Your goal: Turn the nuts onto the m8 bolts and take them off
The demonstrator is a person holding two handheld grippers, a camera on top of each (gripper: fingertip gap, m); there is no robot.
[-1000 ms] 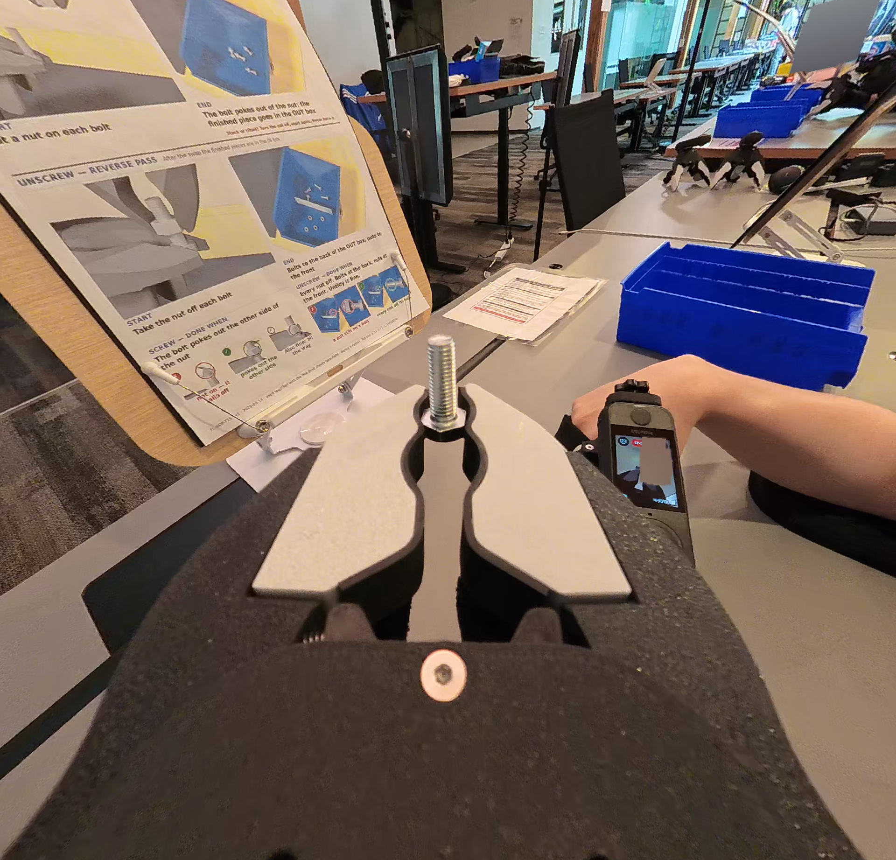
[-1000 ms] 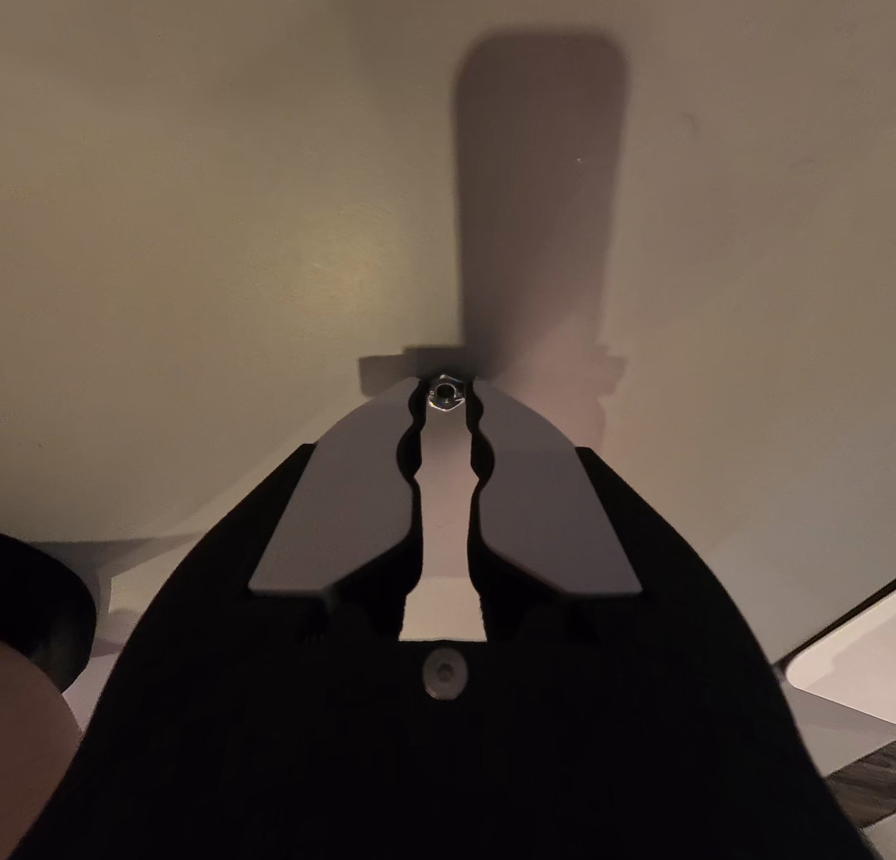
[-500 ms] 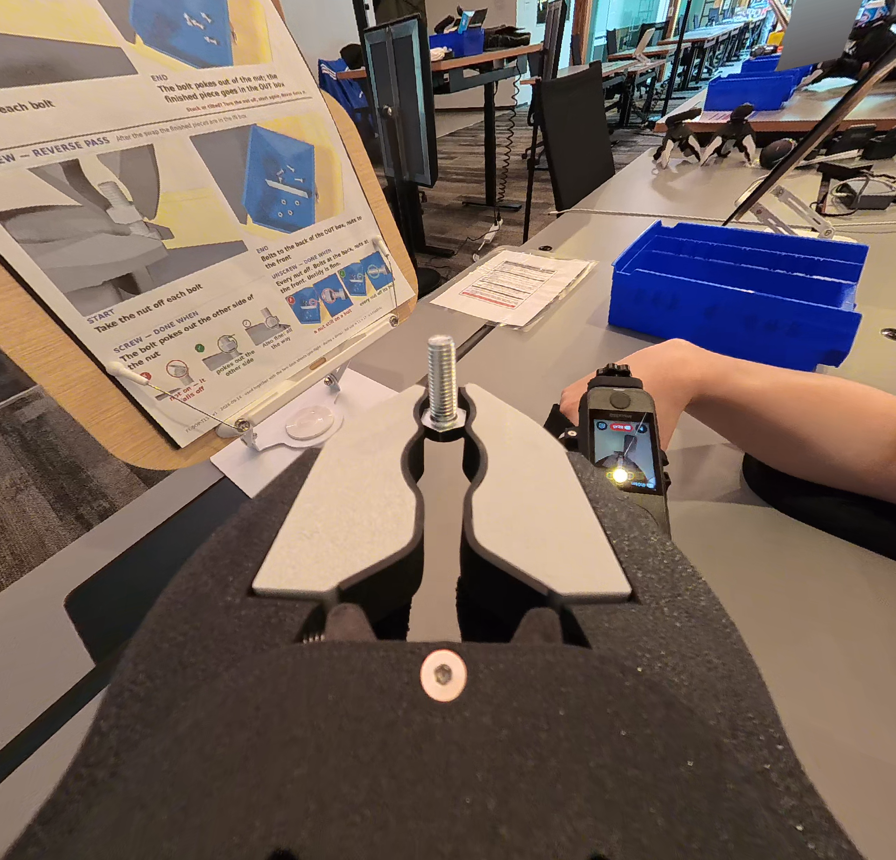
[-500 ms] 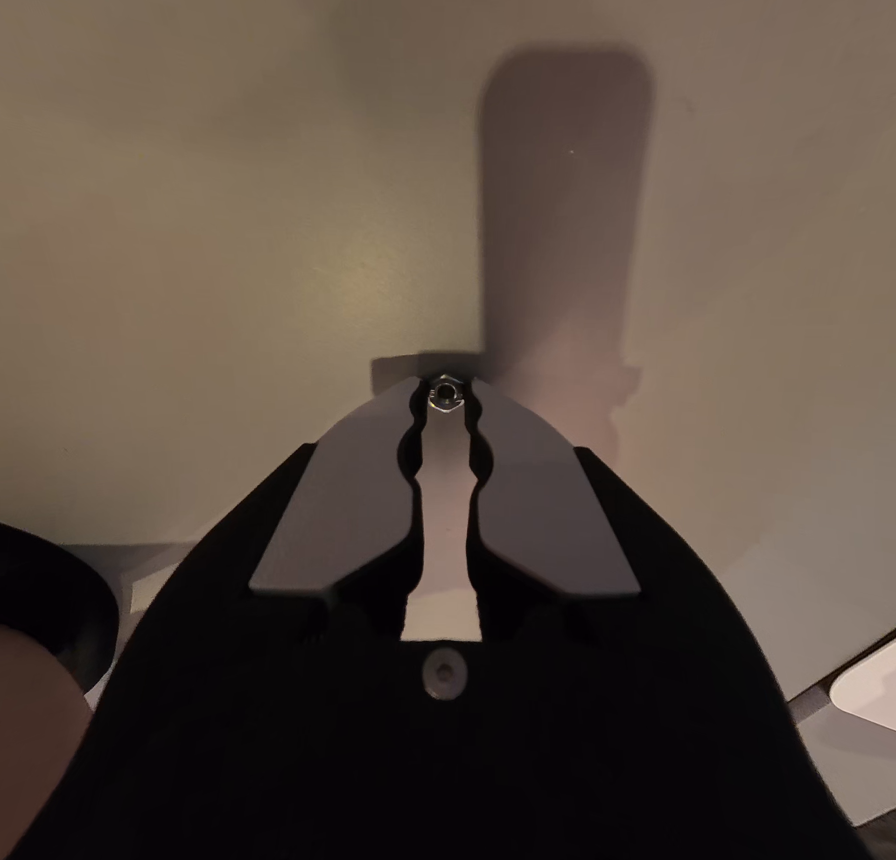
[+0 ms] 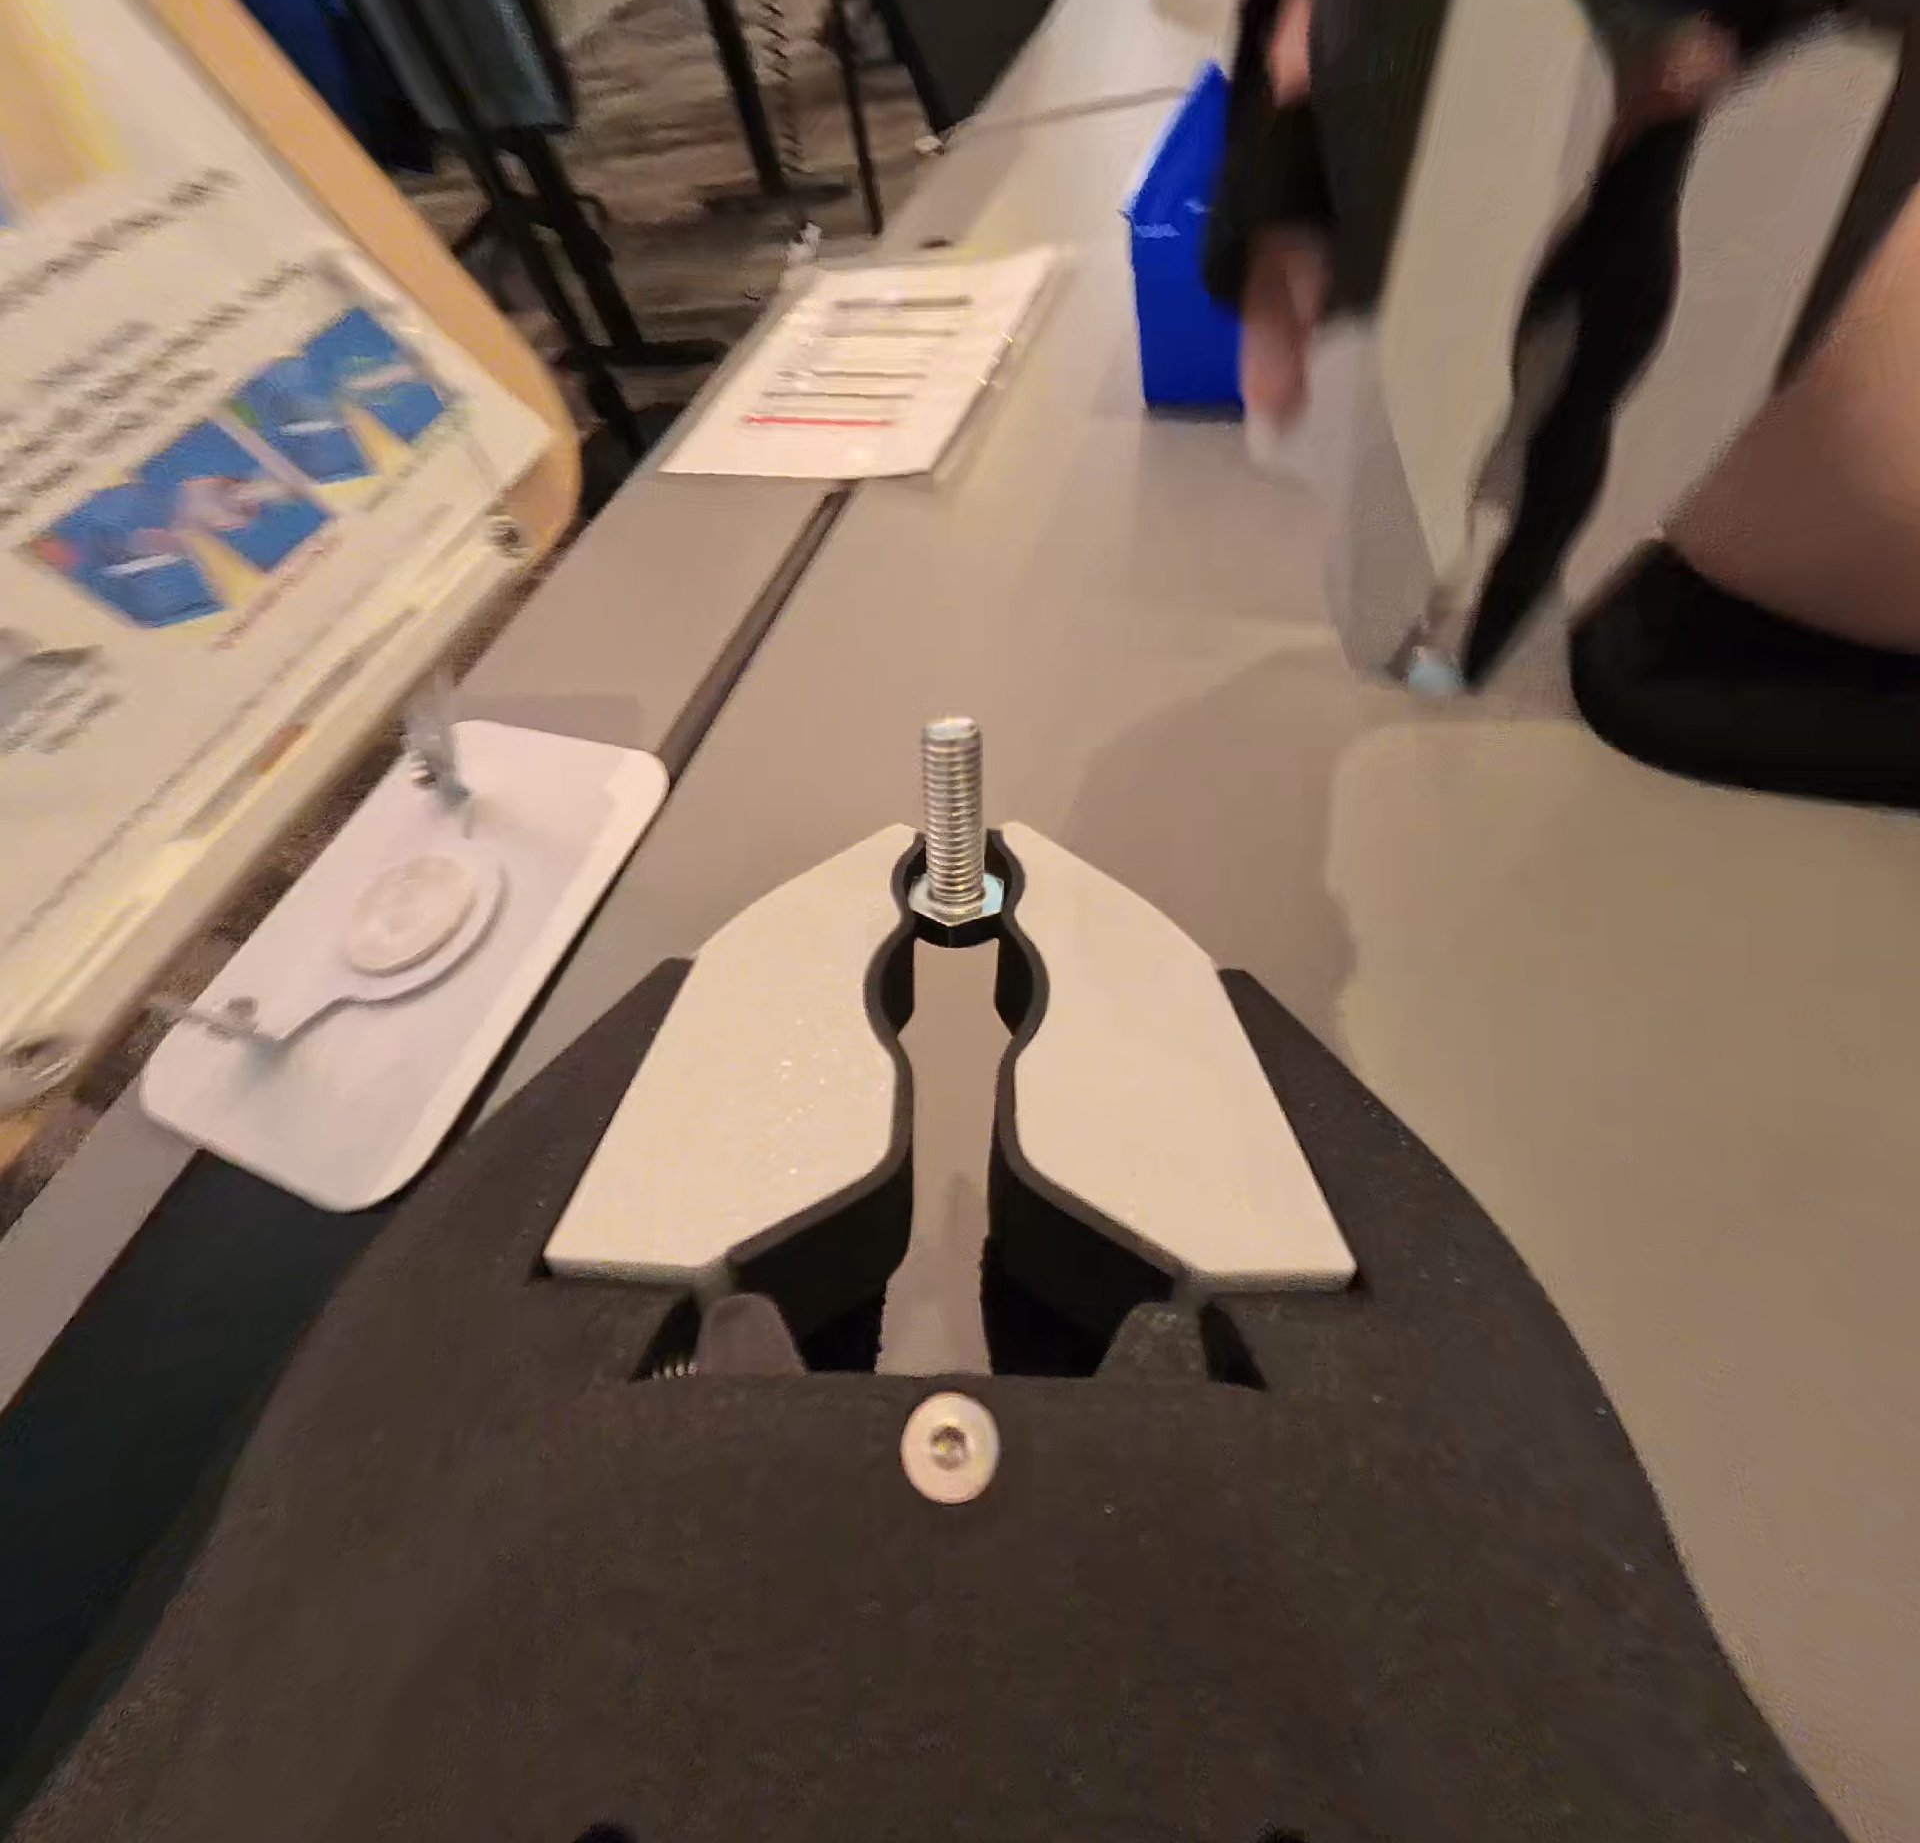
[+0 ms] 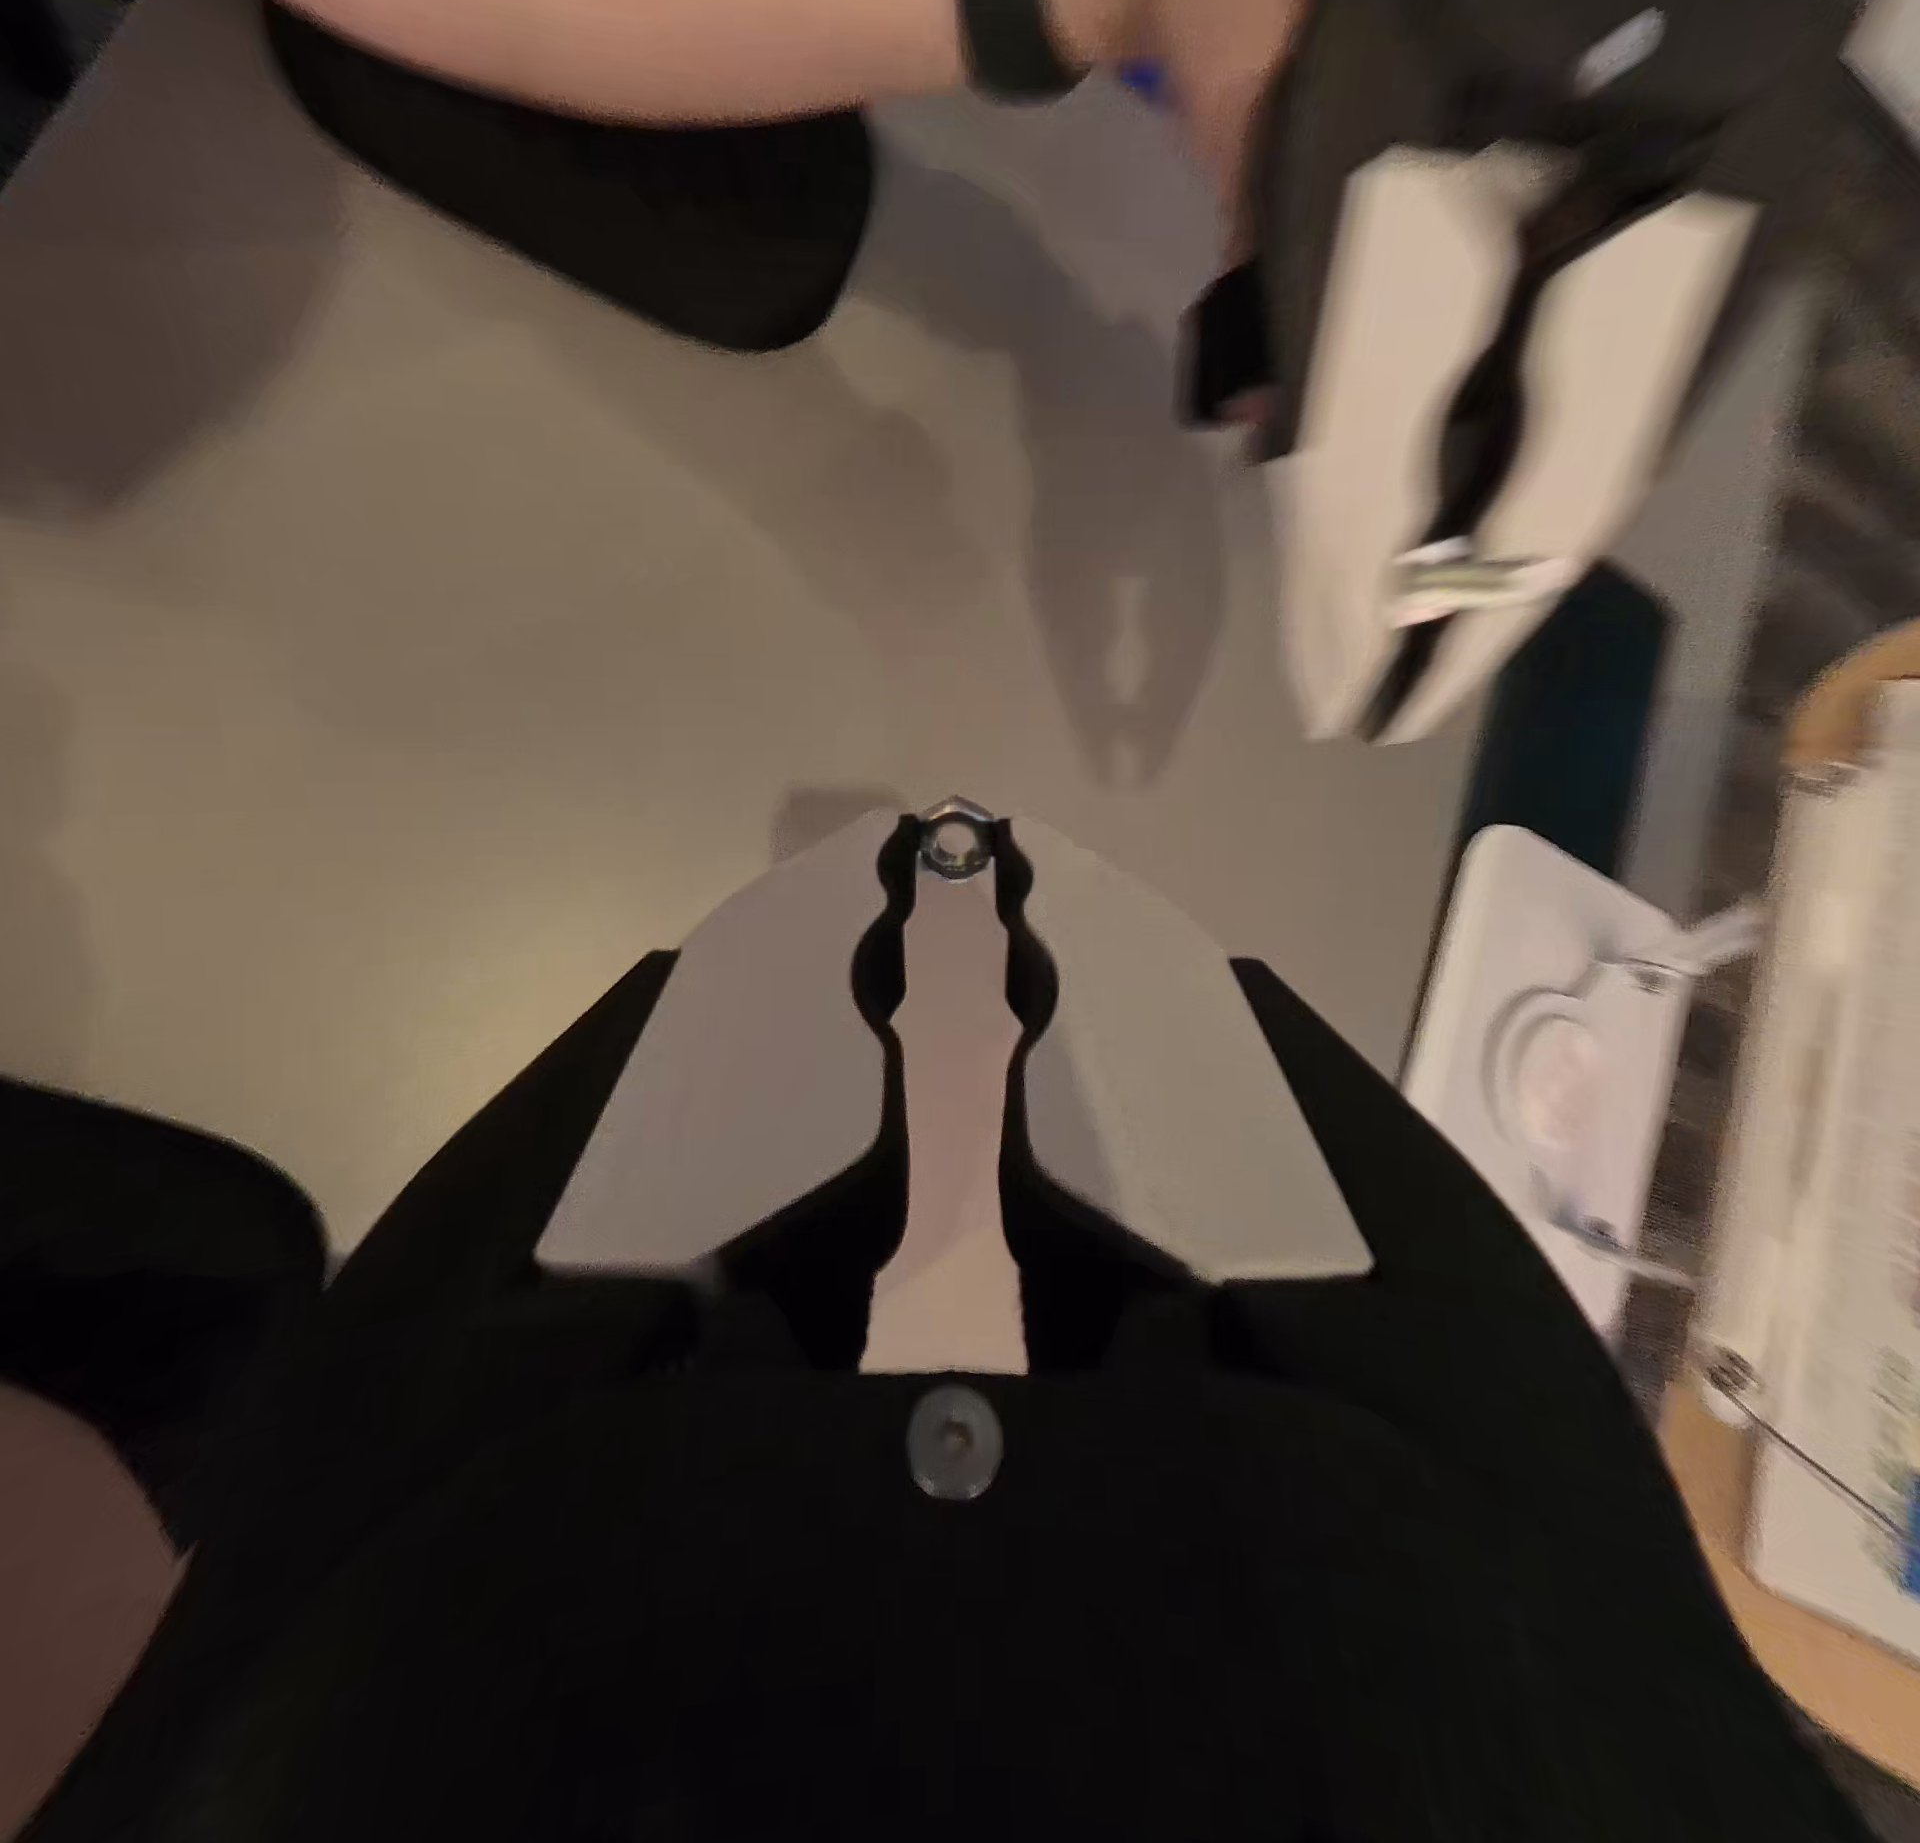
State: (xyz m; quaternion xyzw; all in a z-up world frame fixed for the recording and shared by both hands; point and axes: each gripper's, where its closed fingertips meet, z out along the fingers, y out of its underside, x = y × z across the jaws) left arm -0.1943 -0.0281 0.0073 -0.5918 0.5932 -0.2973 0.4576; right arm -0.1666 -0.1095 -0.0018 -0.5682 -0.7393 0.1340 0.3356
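Bolt [image 5: 953, 817]: you are holding it by the head at the tips of the left gripper [image 5: 953, 894], fingers clamped on it, thread standing clear above the table [image 5: 1091, 588].
Nut [image 6: 951, 851]: you are pinching it at the very tips of the right gripper [image 6: 951, 851], fingers closed on its flats, bore facing the camera.
Gap: nut and bolt are well apart; nothing is threaded yet.
Risk, cross-threading: if you are bringing the nut in tilted to the bolt, it is likely to bind.
Risk, drop: such a shallow grip could let the nut pop out when pressed on.
Beyond the bolt: the instruction board [image 5: 208, 422], paper sheet [image 5: 873, 370] and blue bin [image 5: 1179, 307] are blurred.
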